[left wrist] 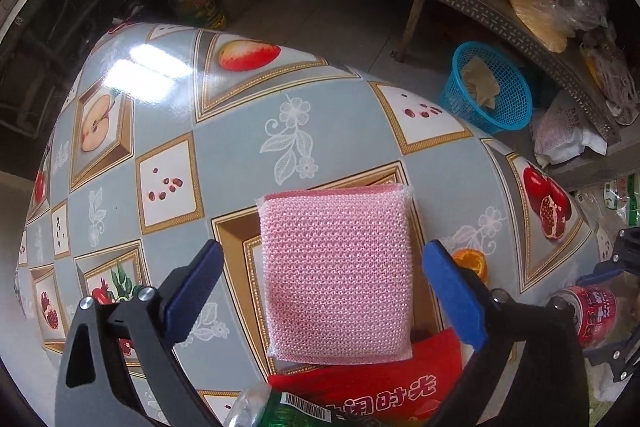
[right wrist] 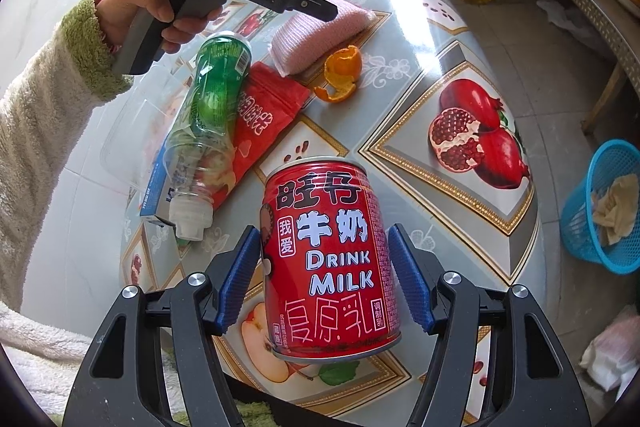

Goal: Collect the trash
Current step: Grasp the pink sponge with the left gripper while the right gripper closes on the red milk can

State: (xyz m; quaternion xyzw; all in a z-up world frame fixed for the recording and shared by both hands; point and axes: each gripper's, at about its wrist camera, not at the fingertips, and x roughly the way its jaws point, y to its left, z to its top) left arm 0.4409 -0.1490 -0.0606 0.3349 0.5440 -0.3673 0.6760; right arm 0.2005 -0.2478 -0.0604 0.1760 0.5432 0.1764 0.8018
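Left gripper [left wrist: 324, 279] is hovering over the pink sponge [left wrist: 336, 275] lying on the table [left wrist: 224, 115], jaws spread wide, pads clear of it. Right gripper [right wrist: 324, 279] is clamping the red milk can [right wrist: 328, 259] at the table's near edge.

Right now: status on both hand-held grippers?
Left hand-held gripper open over sponge. Right hand-held gripper shut on milk can. Basket on floor, path clear.

Two close downward views, shared table [left wrist: 240, 115]
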